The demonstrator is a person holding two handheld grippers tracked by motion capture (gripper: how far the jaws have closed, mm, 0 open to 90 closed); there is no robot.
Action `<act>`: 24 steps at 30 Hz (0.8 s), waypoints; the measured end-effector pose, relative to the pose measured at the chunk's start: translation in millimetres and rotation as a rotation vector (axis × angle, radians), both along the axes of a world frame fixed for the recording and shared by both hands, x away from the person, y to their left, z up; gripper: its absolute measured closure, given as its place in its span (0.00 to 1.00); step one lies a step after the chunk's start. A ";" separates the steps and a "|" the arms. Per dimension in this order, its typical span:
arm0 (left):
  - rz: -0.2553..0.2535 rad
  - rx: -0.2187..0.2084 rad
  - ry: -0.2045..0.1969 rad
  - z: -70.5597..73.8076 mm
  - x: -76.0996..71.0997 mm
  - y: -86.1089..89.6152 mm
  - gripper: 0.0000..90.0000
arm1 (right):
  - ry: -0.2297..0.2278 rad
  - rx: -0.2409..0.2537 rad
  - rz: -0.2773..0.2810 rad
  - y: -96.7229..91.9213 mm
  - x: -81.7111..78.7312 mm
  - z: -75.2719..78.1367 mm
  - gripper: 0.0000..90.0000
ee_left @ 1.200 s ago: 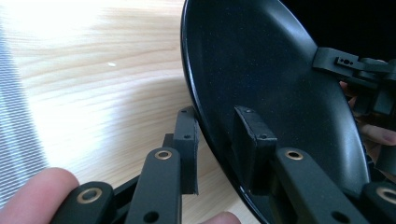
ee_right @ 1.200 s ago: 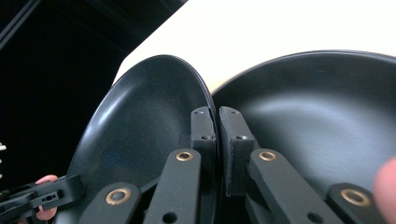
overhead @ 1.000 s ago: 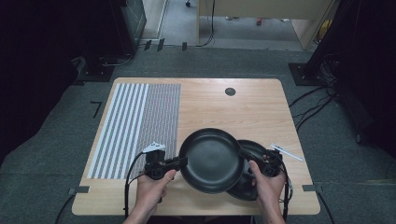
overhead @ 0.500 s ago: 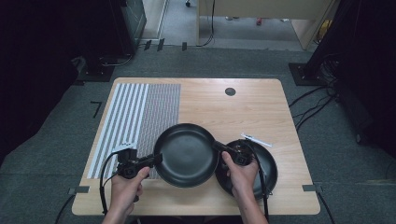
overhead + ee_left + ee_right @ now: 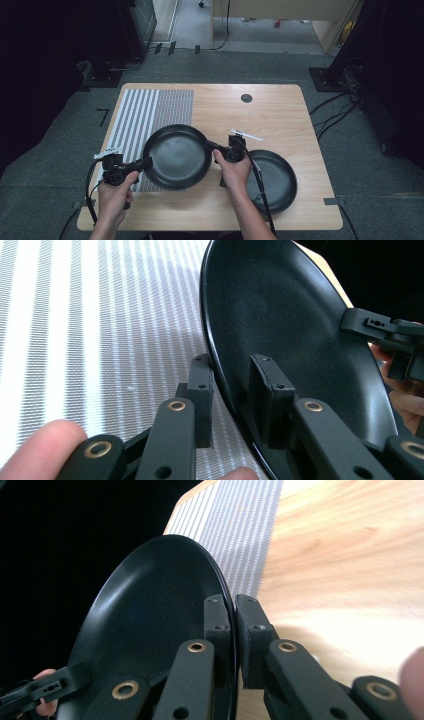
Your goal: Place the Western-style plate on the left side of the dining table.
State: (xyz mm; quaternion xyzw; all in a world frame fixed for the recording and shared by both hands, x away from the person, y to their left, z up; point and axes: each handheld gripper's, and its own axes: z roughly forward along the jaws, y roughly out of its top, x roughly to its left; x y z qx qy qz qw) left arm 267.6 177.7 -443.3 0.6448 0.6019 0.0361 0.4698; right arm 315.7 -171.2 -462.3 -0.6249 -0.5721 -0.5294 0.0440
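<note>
Black round shallow pan (image 5: 176, 156), held by opposite rims between both grippers, has travelled left and slightly forward over the last second, off the second black pan (image 5: 272, 180) it was stacked on, and now hangs partly over the grey-and-white striped mat (image 5: 150, 120). I judge the job to be unstacking, with a set-down on the mat next. Largest around it is the light wooden table (image 5: 280, 120), bare apart from a small dark round disc (image 5: 246, 98) near its far edge. The second pan lies flat just beside the right hand (image 5: 234, 172). The right gripper (image 5: 234, 615) is clamped on the rim. The left gripper (image 5: 232, 385) straddles the opposite rim, apparently gripping, though a gap shows at one pad. Nothing blocks the mat.
</note>
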 end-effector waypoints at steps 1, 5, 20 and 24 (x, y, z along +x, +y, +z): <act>0.004 -0.001 -0.001 -0.6 0.8 2.8 0.81 | -0.002 -0.007 0.008 6.2 4.6 1.4 0.95; 0.045 -0.013 0.009 -7.6 6.0 16.7 0.81 | -0.006 -0.026 0.030 21.9 15.9 1.7 0.95; 0.129 -0.005 0.061 -35.2 37.2 48.3 0.81 | 0.047 -0.058 0.073 64.0 64.8 -26.1 0.94; 0.157 -0.004 0.066 -40.1 50.0 56.7 0.81 | 0.057 -0.068 0.073 76.4 78.0 -30.8 0.94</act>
